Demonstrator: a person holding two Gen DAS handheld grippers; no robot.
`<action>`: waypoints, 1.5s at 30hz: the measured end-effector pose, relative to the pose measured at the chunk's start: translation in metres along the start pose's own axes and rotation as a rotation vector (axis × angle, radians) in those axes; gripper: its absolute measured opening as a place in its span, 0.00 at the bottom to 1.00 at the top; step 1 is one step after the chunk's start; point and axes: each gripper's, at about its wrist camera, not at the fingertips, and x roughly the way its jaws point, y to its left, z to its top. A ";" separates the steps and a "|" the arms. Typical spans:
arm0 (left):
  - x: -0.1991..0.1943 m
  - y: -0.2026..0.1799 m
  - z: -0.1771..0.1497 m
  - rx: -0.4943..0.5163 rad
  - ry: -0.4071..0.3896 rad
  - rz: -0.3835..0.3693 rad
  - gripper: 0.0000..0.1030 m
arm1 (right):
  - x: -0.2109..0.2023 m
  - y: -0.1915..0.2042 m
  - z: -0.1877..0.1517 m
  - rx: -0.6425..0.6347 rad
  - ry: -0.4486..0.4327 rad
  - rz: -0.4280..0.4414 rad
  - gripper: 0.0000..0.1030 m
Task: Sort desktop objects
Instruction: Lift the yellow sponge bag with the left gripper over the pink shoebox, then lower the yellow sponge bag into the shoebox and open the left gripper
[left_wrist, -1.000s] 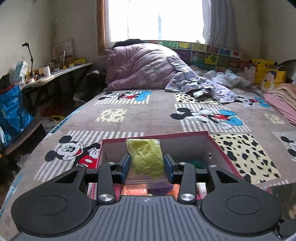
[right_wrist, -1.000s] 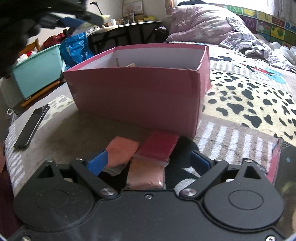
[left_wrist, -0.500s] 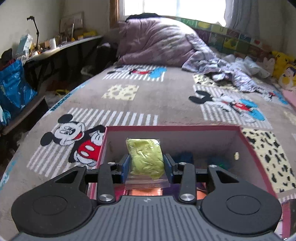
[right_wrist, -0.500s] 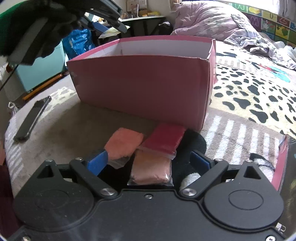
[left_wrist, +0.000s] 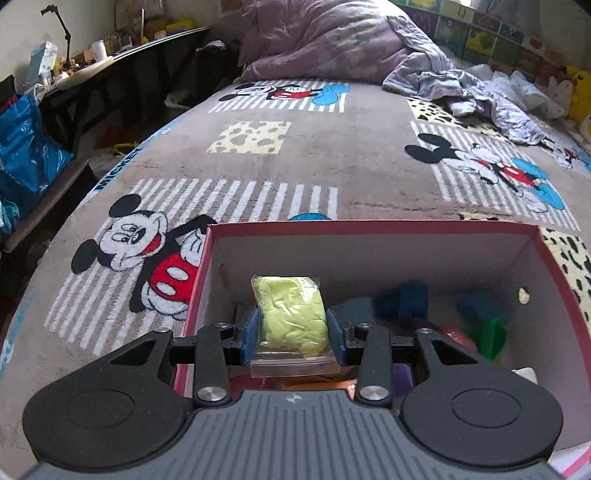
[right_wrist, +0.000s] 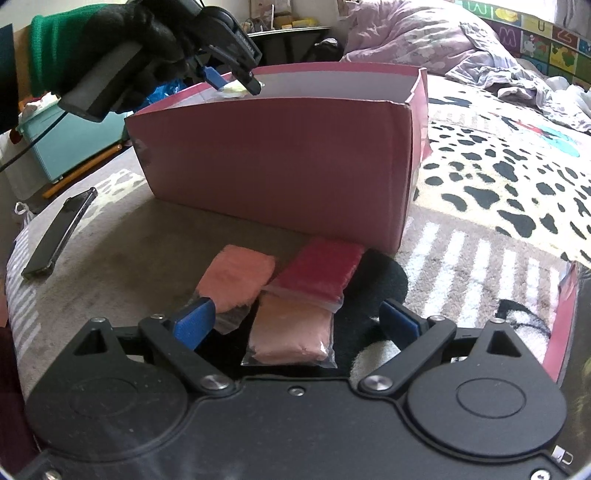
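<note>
Two grippers are under inspection, both mine. From the left wrist view, my left gripper (left_wrist: 291, 328) sits low in the centre of the frame, its blue pads clamped narrow on a clear zip bag of yellow-green filling (left_wrist: 290, 317). The bag stands upright between the pads, its sealed strip hanging at the bottom edge. It hangs over the open pink box (left_wrist: 369, 227), near the box's left wall. Inside the box, to the right of the bag, lie dark blue pieces (left_wrist: 402, 299) and a green piece (left_wrist: 491, 336); orange and purple items show just beneath the bag, partly hidden by my gripper body. Beyond the box, the cartoon-mouse blanket (left_wrist: 295, 155) fills the middle of the frame, with a purple quilt (left_wrist: 332, 37) heaped at the top.

From the right wrist view, my right gripper (right_wrist: 295, 323) stands wide, pads well apart, holding nothing. Between the pads, on the blanket, lies a pale orange bag (right_wrist: 291, 332); a red bag (right_wrist: 321, 269) overlaps its far end, and a salmon bag (right_wrist: 236, 277) lies just beside them at centre left, touching my left-hand pad. The pink box's side wall rises behind them. A dark phone (right_wrist: 59, 232) lies at the left edge. At upper left, a black-gloved hand (right_wrist: 144, 40) holds the left gripper over the box rim.
</note>
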 end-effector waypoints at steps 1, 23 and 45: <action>0.002 0.000 0.000 -0.002 0.006 0.001 0.37 | 0.001 0.000 0.000 -0.001 0.004 -0.004 0.94; -0.007 0.001 -0.004 -0.027 0.013 -0.010 0.49 | -0.002 0.002 0.000 -0.009 -0.005 -0.009 0.94; -0.153 0.002 -0.116 -0.130 -0.336 -0.159 0.53 | -0.048 0.007 -0.026 0.011 -0.096 -0.128 0.94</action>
